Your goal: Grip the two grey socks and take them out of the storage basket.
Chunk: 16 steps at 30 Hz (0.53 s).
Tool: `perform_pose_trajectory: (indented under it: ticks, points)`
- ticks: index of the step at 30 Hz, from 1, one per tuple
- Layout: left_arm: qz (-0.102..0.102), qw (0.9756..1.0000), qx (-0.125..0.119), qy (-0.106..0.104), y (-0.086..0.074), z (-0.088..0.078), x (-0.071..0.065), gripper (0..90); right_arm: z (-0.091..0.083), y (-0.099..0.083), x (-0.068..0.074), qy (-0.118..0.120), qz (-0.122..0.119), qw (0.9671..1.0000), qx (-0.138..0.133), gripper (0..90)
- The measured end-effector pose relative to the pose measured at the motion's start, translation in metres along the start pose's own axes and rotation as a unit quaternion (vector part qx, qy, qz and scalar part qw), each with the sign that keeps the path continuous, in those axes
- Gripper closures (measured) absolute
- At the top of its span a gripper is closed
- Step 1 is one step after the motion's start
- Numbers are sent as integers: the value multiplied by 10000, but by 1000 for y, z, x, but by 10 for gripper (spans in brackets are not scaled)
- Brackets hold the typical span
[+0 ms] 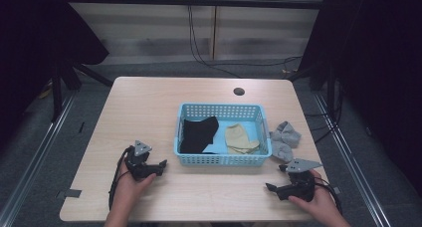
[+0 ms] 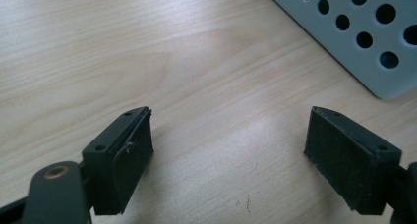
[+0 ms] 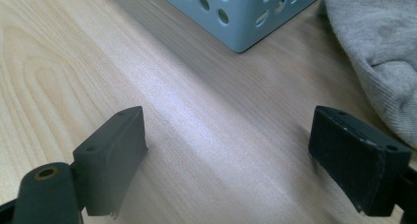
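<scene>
Two socks in the basket [image 1: 221,160], the grey socks [image 1: 284,139] remain outside.
Black sock [image 1: 199,134] and beige sock [image 1: 239,139] lie inside; the grey ones wait at the basket's 3 o'clock; left tool [image 1: 161,165] and right tool [image 1: 269,187] are spread, empty.

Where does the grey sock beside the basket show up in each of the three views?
High view: grey sock lies on the table right of the blue basket.
Left gripper view: not in it.
Right gripper view: top right, just beyond the open jaws.
Shared landmark: the basket's perforated wall, at the top in both gripper views.
</scene>
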<state>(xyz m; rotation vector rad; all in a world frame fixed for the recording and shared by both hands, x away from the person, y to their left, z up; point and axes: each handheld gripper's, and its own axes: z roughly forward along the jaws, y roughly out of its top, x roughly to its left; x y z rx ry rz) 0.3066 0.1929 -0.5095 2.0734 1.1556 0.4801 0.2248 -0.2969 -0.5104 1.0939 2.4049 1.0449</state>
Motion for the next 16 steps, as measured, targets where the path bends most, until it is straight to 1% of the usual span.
perform_pose_trajectory:
  ticks: [16]
  points:
    - [-1, 10000, 1, -2, 0, 0, 0, 176, 0, 0, -1, 32, -1, 10000, -11, 137]
